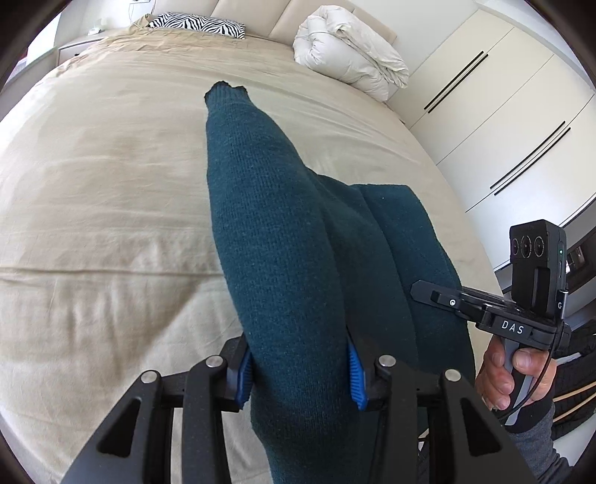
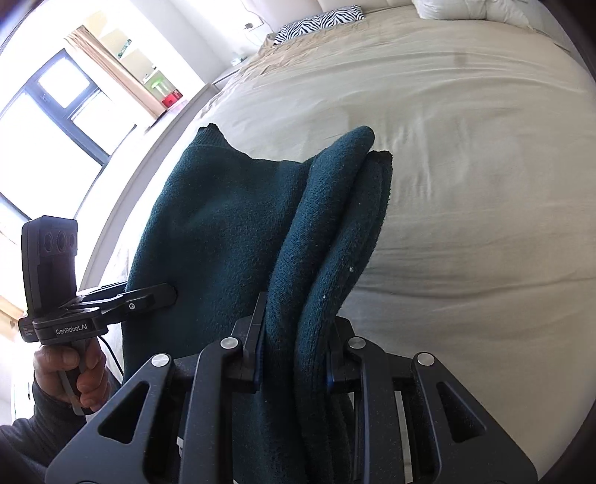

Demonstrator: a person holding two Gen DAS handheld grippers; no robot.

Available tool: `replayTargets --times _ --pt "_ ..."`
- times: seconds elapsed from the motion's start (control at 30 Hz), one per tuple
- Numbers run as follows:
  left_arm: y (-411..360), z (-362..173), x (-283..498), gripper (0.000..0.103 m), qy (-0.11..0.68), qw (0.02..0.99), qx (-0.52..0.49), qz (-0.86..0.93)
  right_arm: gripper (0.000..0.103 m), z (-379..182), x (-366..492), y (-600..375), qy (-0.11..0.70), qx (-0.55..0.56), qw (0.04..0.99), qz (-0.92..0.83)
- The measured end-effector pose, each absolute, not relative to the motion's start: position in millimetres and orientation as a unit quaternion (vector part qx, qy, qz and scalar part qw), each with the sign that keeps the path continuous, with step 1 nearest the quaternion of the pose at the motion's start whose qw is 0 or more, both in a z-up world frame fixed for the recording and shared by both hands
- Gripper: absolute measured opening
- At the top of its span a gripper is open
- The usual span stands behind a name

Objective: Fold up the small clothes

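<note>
A dark teal knitted garment [image 1: 275,231] is held up over the beige bed sheet [image 1: 97,193] between both grippers. My left gripper [image 1: 298,376] is shut on a thick fold of it, the blue pads [image 1: 244,376] pressing each side. My right gripper [image 2: 294,357] is shut on several bunched layers of the same garment [image 2: 223,231]. The right gripper also shows in the left wrist view [image 1: 443,294], against the cloth's right edge. The left gripper shows in the right wrist view [image 2: 149,296], against the cloth's left side. The cloth hides the fingertips.
A rolled white duvet [image 1: 350,48] and a zebra-print pillow [image 1: 197,24] lie at the head of the bed. White wardrobe doors [image 1: 499,111] stand to the right. A bright window [image 2: 56,104] is to the left of the bed.
</note>
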State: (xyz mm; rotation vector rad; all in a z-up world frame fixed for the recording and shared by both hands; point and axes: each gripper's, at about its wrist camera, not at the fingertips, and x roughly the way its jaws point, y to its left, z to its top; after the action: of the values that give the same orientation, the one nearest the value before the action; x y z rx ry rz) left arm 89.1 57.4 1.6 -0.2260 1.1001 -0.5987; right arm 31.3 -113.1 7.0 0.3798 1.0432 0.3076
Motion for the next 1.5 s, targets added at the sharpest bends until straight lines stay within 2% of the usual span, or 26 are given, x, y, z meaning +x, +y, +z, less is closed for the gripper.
replayTargets --times 0.23,0.4,0.5,0.53,0.77,0.83,0.9,0.93,1.0,1.07,1.2,1.33,1.43,1.5 --pt "99.5 -45.2 76.1 0.045 0.533 0.798 -0.131 -0.249 0.021 -40.0 23.1 -66.5 0.518 0.211 0.814 0.159" --pt "111.9 -76.5 74.5 0.054 0.541 0.787 -0.159 -0.249 0.023 -85.1 20.1 -73.9 0.529 0.256 0.795 0.15" --pt "121.7 -84.0 66.8 0.06 0.536 0.789 -0.167 -0.249 0.032 -96.1 17.7 -83.9 0.519 0.281 0.792 0.158" --pt "122.6 -85.6 66.4 0.06 0.534 0.789 -0.171 -0.249 0.039 -98.9 17.7 -86.0 0.518 0.282 0.792 0.156" --pt "132.4 -71.7 34.1 0.07 0.5 0.827 -0.136 -0.219 0.046 -101.6 8.2 -103.6 0.486 0.308 0.805 0.147" --pt "136.2 -56.5 20.5 0.077 0.468 0.855 -0.112 -0.195 0.047 -92.1 -7.0 -111.9 0.47 0.301 0.82 0.127" --pt "140.6 -39.4 3.1 0.091 0.426 0.886 -0.09 -0.16 0.048 -74.8 -24.3 -117.9 0.449 0.278 0.843 0.098" --pt "142.3 -30.4 -6.7 0.093 0.401 0.902 -0.079 -0.14 0.048 -64.9 -32.1 -118.6 0.439 0.258 0.857 0.077" --pt "142.1 -11.2 -28.6 0.103 0.344 0.933 -0.047 -0.097 0.053 -44.3 -48.3 -118.2 0.414 0.214 0.884 0.033" --pt "137.8 8.4 -51.3 0.103 0.282 0.958 -0.012 -0.06 0.064 -23.7 -65.2 -117.0 0.38 0.181 0.907 -0.001" --pt "128.5 53.8 -89.3 0.103 0.178 0.983 0.037 -0.026 0.074 19.0 -98.0 -105.8 0.3 0.123 0.945 -0.046" --pt "126.0 104.9 -111.0 0.103 0.106 0.993 0.043 0.009 0.097 66.1 -133.9 -95.3 0.193 0.089 0.974 -0.084" --pt "135.8 130.6 -126.6 0.103 0.066 0.997 0.015 0.04 0.1 106.4 -161.0 -89.0 0.111 0.059 0.986 -0.109" --pt "144.6 138.1 -126.9 0.103 0.07 0.996 -0.012 0.054 0.103 135.2 -175.1 -83.5 0.076 0.049 0.99 -0.112"
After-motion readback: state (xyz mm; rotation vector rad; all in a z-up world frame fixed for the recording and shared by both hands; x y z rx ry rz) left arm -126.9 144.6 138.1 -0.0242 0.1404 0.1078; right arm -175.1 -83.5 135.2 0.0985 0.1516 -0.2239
